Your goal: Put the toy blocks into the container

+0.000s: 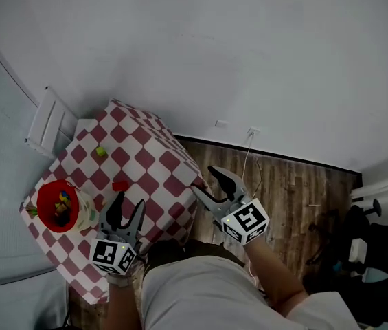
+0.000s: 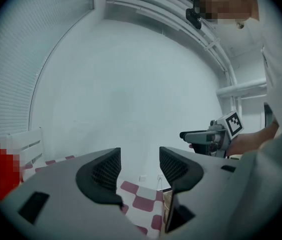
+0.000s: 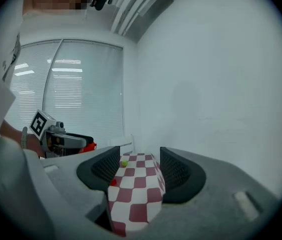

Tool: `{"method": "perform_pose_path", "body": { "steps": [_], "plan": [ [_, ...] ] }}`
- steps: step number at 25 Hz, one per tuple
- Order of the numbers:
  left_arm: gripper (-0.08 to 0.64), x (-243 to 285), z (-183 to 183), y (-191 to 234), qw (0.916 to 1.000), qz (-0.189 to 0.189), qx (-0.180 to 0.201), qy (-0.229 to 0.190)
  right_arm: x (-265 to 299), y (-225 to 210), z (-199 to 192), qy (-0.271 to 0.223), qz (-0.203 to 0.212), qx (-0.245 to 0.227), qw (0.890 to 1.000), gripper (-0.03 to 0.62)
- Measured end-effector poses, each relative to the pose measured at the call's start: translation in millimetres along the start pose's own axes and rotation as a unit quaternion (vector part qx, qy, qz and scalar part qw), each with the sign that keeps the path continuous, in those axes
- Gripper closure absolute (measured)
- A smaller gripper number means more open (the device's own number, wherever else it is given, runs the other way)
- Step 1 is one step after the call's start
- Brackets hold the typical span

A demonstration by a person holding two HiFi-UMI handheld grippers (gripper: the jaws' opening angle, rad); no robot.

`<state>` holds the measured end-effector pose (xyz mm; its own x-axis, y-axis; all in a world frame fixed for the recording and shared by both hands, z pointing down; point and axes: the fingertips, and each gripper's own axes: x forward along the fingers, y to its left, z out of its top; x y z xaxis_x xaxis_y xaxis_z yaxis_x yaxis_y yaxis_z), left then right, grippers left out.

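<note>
Head view: red container (image 1: 44,196) sits near one corner of the checkered tabletop (image 1: 145,157). Red inside, pale outer wall. It holds a small pile of blocks, yellow and green among them; individual shapes are too small to tell.

Two blocks are loose on the cloth:
- red block (image 1: 119,185): flat, lying near the container, between it and the tabletop's far edge.
- yellow-green block (image 1: 100,152): small, further from the container than the red one, well apart from both tongs.

Left tongs (image 1: 126,208): hover just beside the container, on the side where the red block lies, not touching either. Left gripper view shows them spread (image 2: 140,166), with nothing between, only wall and a strip of cloth beyond.

Right tongs (image 1: 205,181): well apart from the container, at the opposite tabletop edge, partly over the wooden floor (image 1: 290,184). Right gripper view shows them spread (image 3: 140,166) and empty. The cloth runs away between them, with the red block (image 3: 112,182) nearer and the yellow-green block (image 3: 124,163) beyond.
</note>
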<state>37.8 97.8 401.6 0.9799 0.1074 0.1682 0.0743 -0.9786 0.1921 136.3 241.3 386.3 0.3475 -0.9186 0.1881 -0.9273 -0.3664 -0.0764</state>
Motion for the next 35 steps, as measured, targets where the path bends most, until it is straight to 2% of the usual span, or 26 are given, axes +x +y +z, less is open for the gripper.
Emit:
{"method": "perform_pose_path", "body": {
  "steps": [5,11,16,20,24,29,31,35],
  "plan": [
    [0.334,4,-9,44,0.9996,0.01,-0.023,0.012,58,5,-1,0.022,0.016,-0.001,1.0,0.357],
    [0.334,-2,-17,76,0.9982,0.04,-0.04,0.019,112,17,-9,0.049,0.055,-0.01,0.997,0.357],
    [0.334,-10,-19,100,0.9945,0.087,-0.057,0.015,156,27,-13,0.064,0.109,-0.01,0.992,0.357],
    [0.334,-16,-21,117,0.9881,0.138,-0.066,0.015,195,37,-17,0.084,0.168,-0.034,0.982,0.357],
    [0.334,-17,-20,134,0.978,0.193,-0.079,0.011,235,42,-24,0.101,0.227,-0.054,0.967,0.357],
    [0.334,-21,-23,152,0.9609,0.259,-0.098,0.008,273,49,-35,0.127,0.29,-0.056,0.947,0.357],
    [0.334,-25,-25,157,0.9523,0.285,-0.109,0.006,288,51,-41,0.137,0.307,-0.065,0.939,0.357],
    [0.334,-34,-33,155,0.9303,0.342,-0.133,0.005,313,60,-62,0.158,0.351,-0.105,0.917,0.357]
  ]
}}
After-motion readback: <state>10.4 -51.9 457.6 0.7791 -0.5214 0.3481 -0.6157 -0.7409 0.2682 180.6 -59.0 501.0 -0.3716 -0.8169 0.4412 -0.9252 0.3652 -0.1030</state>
